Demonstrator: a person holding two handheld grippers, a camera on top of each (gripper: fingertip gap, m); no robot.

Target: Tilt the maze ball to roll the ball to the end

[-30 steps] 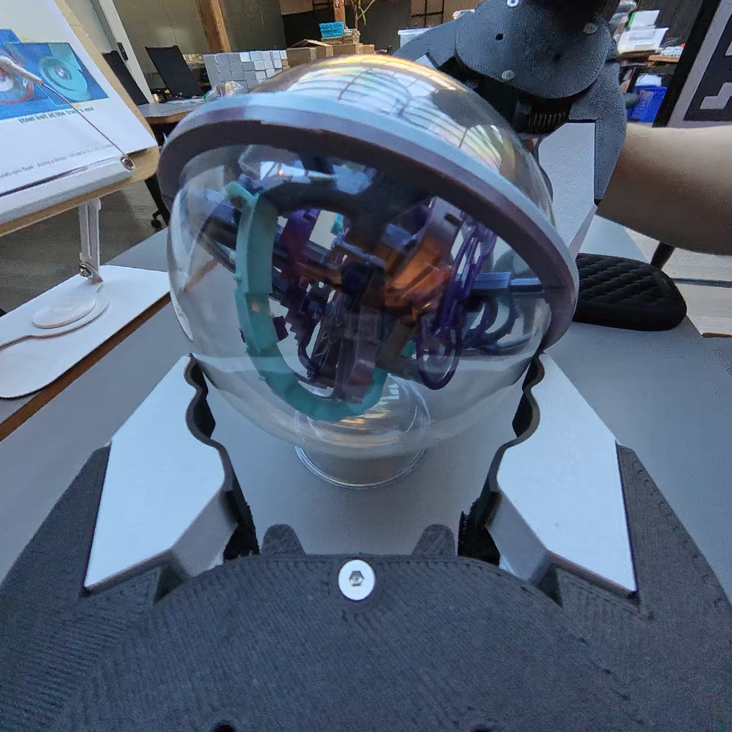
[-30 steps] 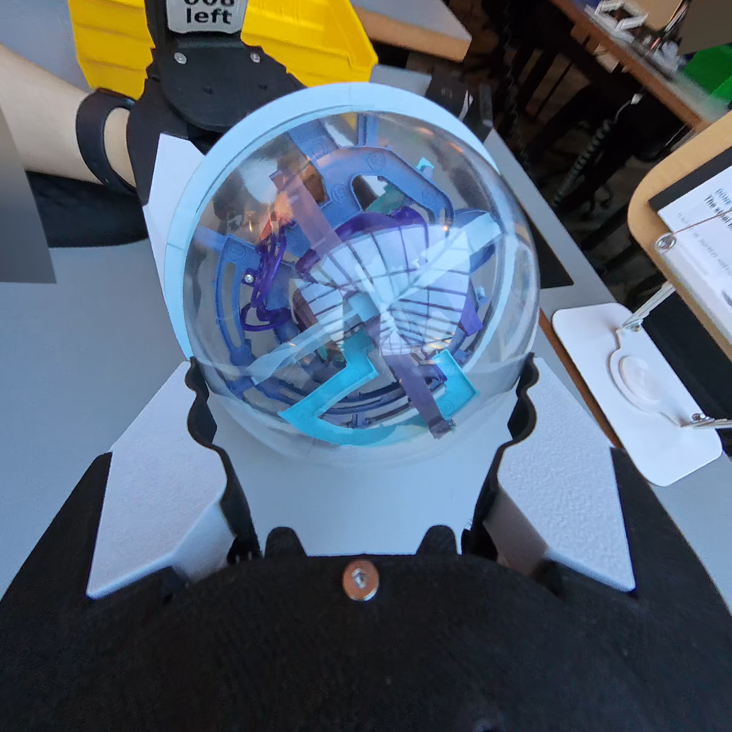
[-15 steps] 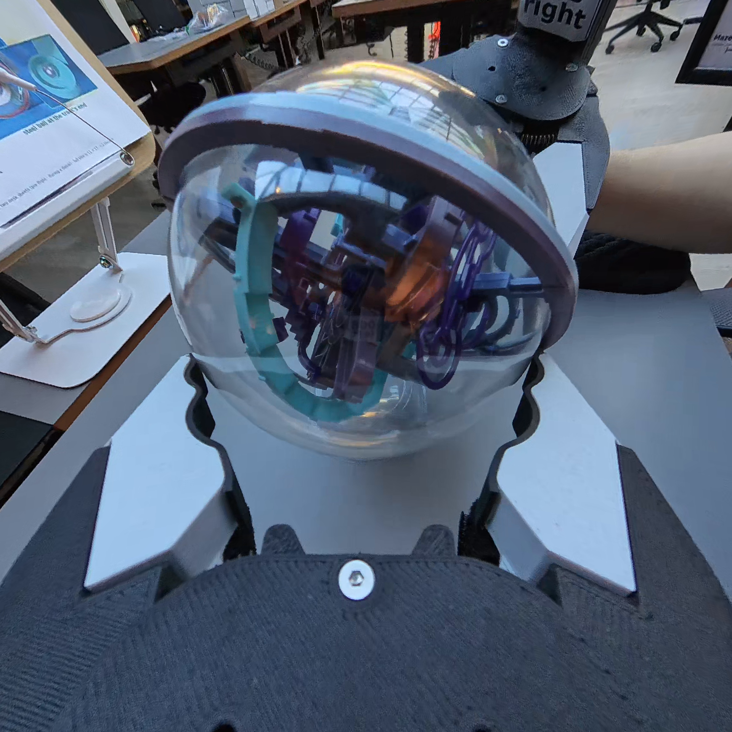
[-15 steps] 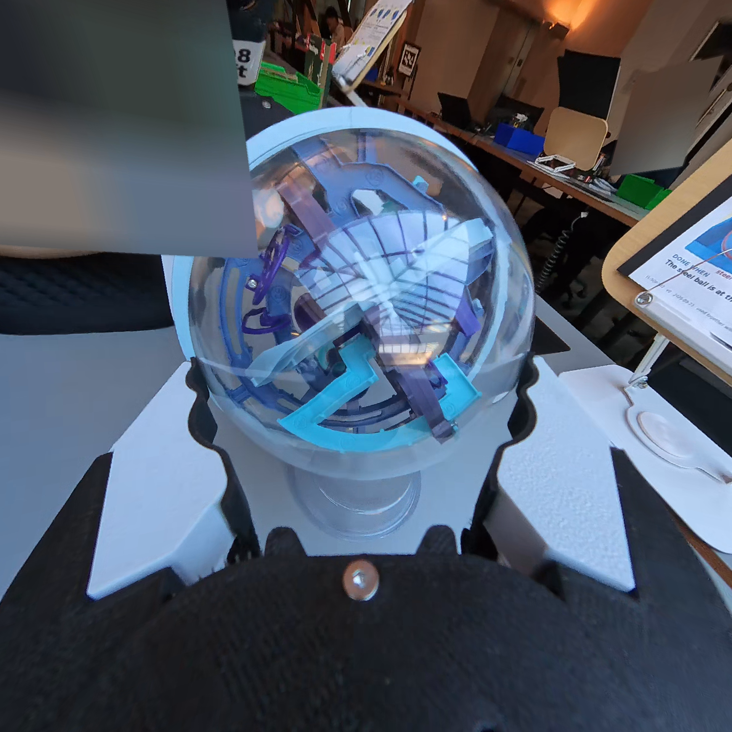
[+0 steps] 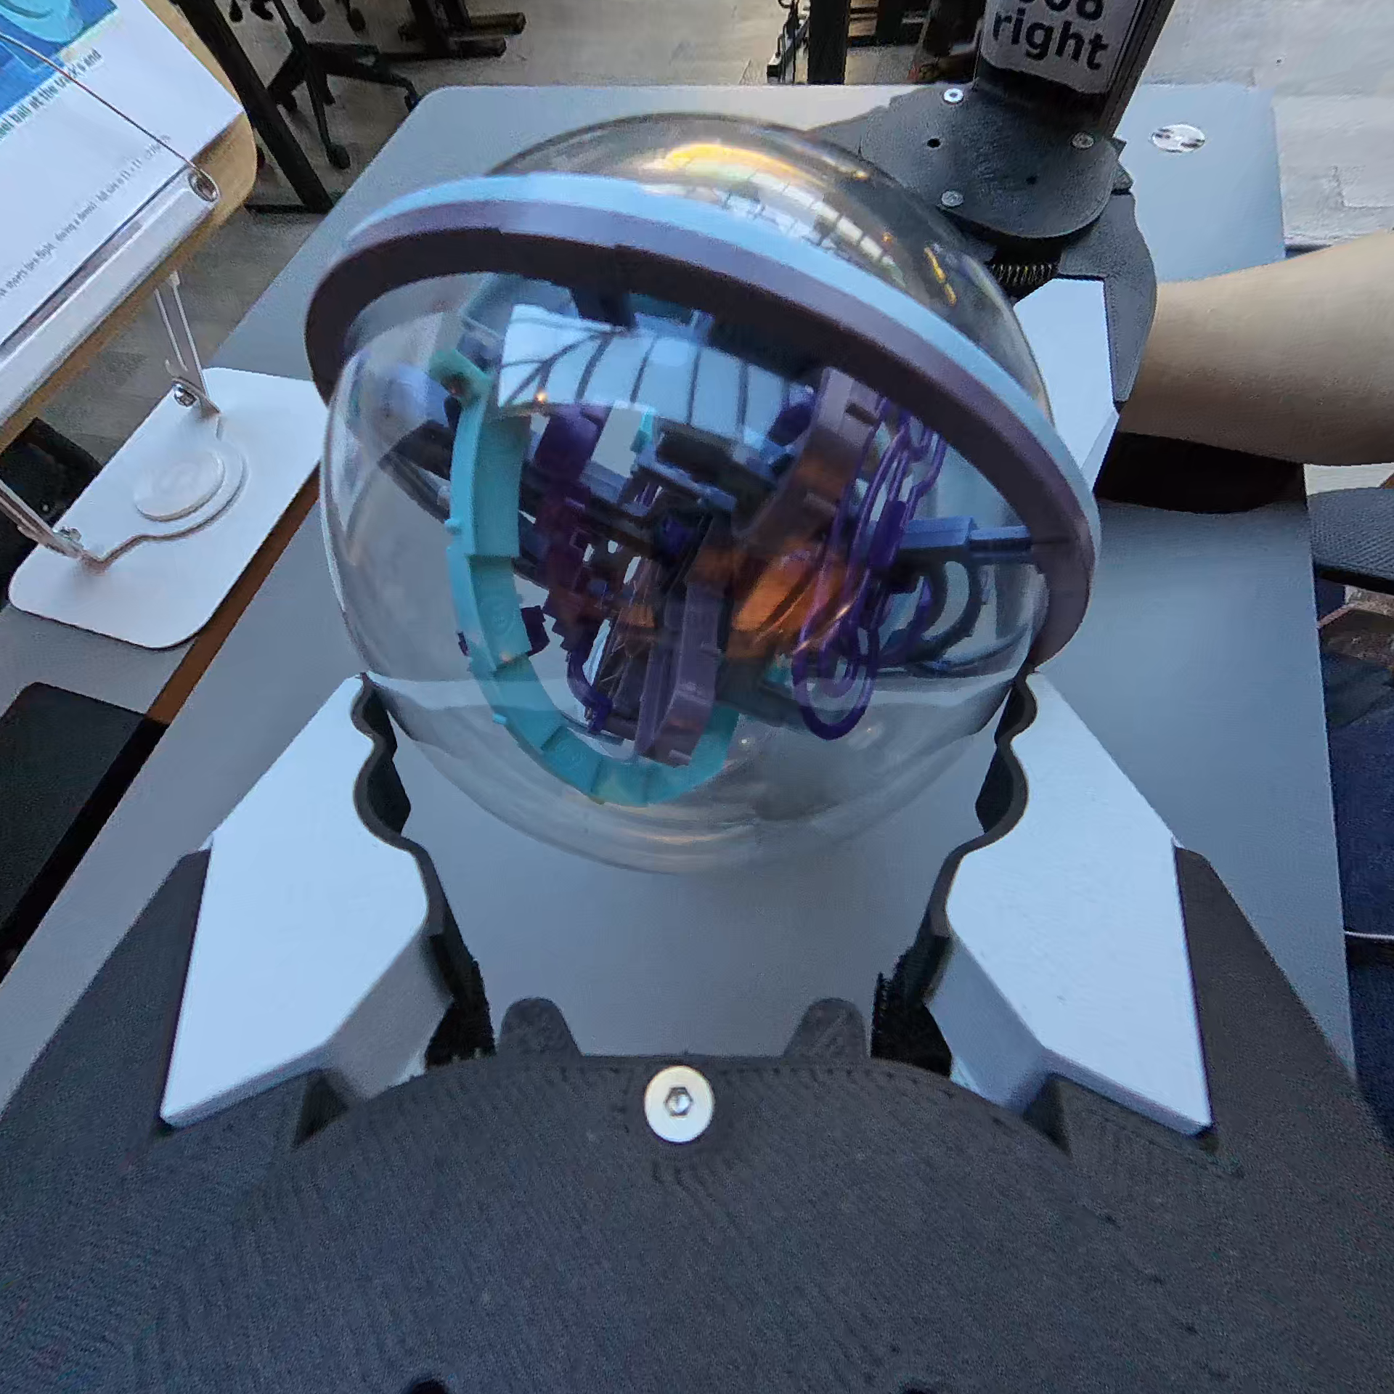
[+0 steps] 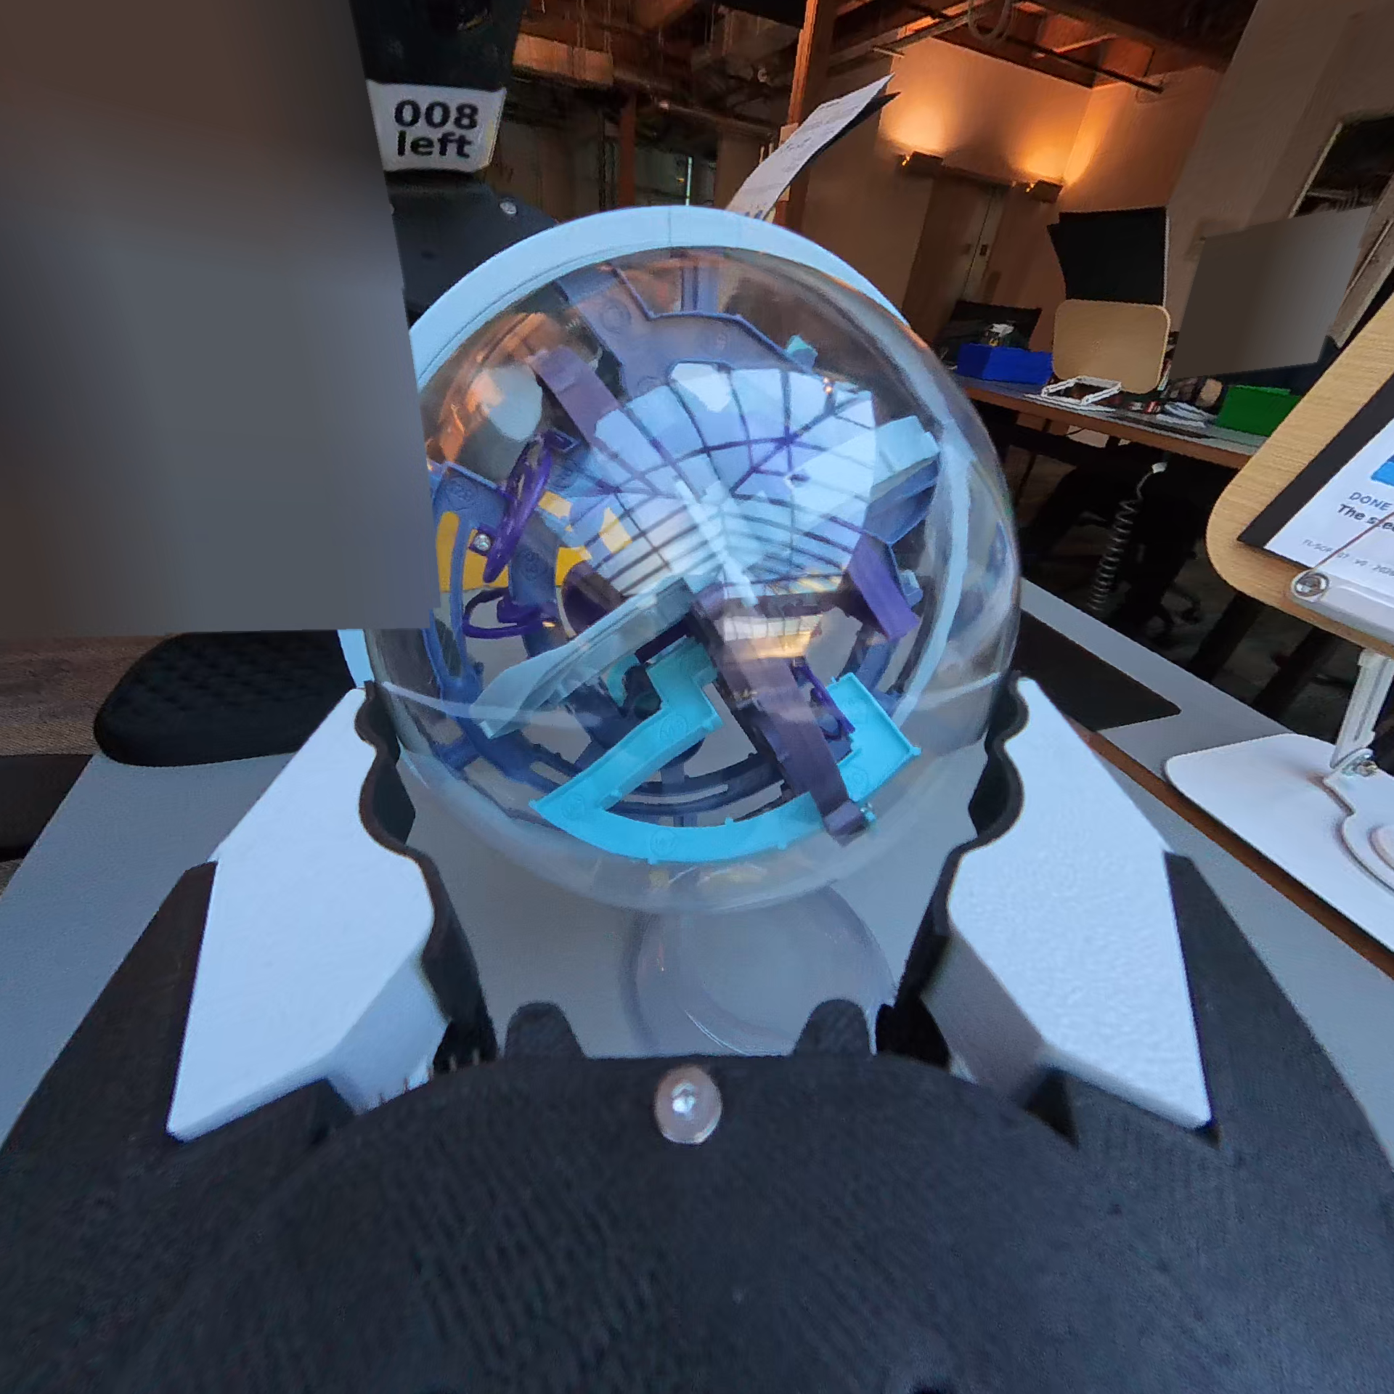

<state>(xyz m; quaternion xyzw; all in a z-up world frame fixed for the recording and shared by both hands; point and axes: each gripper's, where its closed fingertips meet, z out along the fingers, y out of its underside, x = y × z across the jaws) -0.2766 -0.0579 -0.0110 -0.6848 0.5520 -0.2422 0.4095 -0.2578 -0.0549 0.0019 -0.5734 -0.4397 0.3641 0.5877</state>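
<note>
Lifted maze ball (image 5: 701, 483) now higher above grey tabletop (image 5: 1177, 716), off clear stand (image 6: 754, 981). Tabletop edges near on both sides, white document-holder base (image 5: 143, 528) beside. Left gripper (image 5: 690, 762) and right gripper (image 6: 690, 762): jaws wide, pressing ball from opposite sides.

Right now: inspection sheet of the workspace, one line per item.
Surface: grey table, bare where visible.
Job's things: maze ball held off the table between both tongs, its rim band tilted; clear round stand below it; steel ball not made out.
Clutter: white-based document stand on the adjoining desk.
Grippers: left tongs and right tongs each shut on the sphere from opposite sides.
Cables: nothing seen.
Surroundings: desks and bins behind; a forearm at the right tongs.
</note>
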